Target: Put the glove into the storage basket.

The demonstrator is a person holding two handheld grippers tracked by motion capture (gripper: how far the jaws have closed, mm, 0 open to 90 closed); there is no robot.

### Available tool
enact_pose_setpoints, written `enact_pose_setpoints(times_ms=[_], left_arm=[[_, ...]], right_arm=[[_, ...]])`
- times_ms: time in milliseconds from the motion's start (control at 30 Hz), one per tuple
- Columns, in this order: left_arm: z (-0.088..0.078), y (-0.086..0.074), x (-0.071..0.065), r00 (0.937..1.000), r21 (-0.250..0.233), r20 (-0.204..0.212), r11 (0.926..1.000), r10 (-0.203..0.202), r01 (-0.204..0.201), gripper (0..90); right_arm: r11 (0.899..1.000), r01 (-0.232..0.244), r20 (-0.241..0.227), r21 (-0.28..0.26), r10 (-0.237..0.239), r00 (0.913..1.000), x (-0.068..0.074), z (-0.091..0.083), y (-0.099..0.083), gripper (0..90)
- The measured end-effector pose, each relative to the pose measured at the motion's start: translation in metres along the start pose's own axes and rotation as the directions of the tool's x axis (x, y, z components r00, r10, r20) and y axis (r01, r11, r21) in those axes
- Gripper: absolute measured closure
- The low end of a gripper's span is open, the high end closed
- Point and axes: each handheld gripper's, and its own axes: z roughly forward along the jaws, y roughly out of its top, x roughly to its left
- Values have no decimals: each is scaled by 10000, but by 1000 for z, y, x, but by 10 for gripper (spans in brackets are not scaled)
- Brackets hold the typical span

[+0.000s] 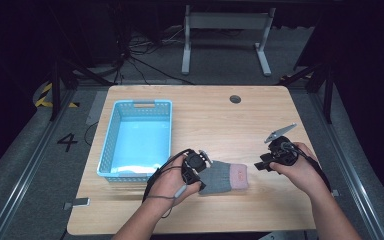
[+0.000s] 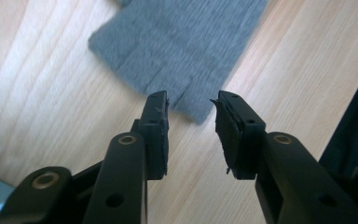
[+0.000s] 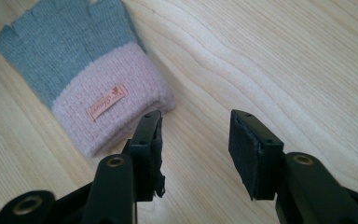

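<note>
A grey knitted fingerless glove (image 1: pixel 220 177) with a pink cuff (image 1: pixel 239 176) lies flat on the wooden table (image 1: pixel 210 115), near its front edge. My left gripper (image 1: pixel 202 162) hovers at the glove's grey finger end, open, jaws apart over the glove's corner (image 2: pixel 186 56). My right gripper (image 1: pixel 262 165) stands open just right of the cuff; in the right gripper view the glove (image 3: pixel 74 60) with its small label (image 3: pixel 106 102) lies left of the jaws, which hold nothing.
A light blue plastic basket (image 1: pixel 112 145) stands on the table's left half, just left of my left hand. A round cable hole (image 1: pixel 235 99) sits at the table's far edge. A white table frame (image 1: pixel 225 22) stands on the floor beyond.
</note>
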Motion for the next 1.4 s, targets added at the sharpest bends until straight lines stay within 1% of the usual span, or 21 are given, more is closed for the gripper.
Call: enact_pose_setpoints(times_ms=[67, 100, 233, 367, 467, 633, 733, 767, 800, 833, 867, 900, 967, 1100, 1133, 1200, 1400], left_arm=[[-3, 5, -2, 9999, -133, -7, 9998, 173, -173, 601], [-3, 5, -2, 9999, -133, -7, 9998, 173, -173, 592], [-3, 14, -1, 9991, -298, -22, 9986, 429, -429, 565], [1, 22, 1, 9989, -278, 26, 9985, 478, -477, 547], [7, 30, 2, 9981, -329, 46, 9976, 618, -616, 537], [13, 37, 4, 9977, -375, 102, 9971, 670, -666, 524], [22, 42, 5, 9976, -242, 221, 9976, 656, -651, 513], [24, 43, 5, 9976, -244, 240, 9976, 648, -642, 505], [27, 43, 5, 9978, -269, 220, 9978, 619, -613, 496], [29, 44, 6, 9981, -187, 169, 9981, 593, -589, 485], [31, 45, 7, 9989, -133, 117, 9989, 455, -454, 471], [33, 45, 7, 9992, -154, 55, 9991, 385, -385, 451], [36, 46, 8, 9995, -158, -36, 9994, 313, -313, 443], [44, 48, 11, 9995, 3, -275, 9999, 145, -145, 405], [47, 49, 12, 9996, 27, -293, 10000, 34, -33, 387], [49, 49, 12, 9996, 77, -297, 10000, 35, -33, 382], [54, 51, 9, 9987, 222, -514, 9997, 69, -58, 349]], right_arm=[[9999, -131, 44, 13, 131, 9999, -1, -2, -4, 541], [9999, -131, 44, 13, 131, 9999, -1, -2, -4, 541], [9996, -280, 79, -9, 280, 9996, -1, -5, -11, 538], [9991, -414, 147, 25, 414, 9990, -1, -7, -18, 538], [9985, -545, 191, 65, 543, 9983, -2, -9, -25, 538], [9974, -714, 231, 83, 712, 9972, -4, -10, -31, 538], [9972, -743, 248, 130, 739, 9970, -3, -10, -33, 538], [9977, -664, 242, 129, 661, 9975, -2, -10, -32, 538], [9983, -572, 222, 147, 569, 9981, -1, -9, -32, 538], [9987, -467, 192, 195, 463, 9987, 0, -7, -31, 538], [9989, -390, 141, 243, 387, 9992, 1, -5, -30, 538], [9991, -295, 115, 316, 292, 9995, 3, -3, -29, 538], [9991, -203, 74, 383, 200, 9998, 4, -1, -28, 536], [9991, -240, 90, 356, 237, 9997, 4, 0, -28, 531], [9992, -217, 54, 347, 215, 9998, 4, 0, -28, 529], [9991, -223, 39, 348, 222, 9997, 4, 0, -28, 529], [9991, -212, 3, 378, 212, 9998, 5, 1, -28, 523]])
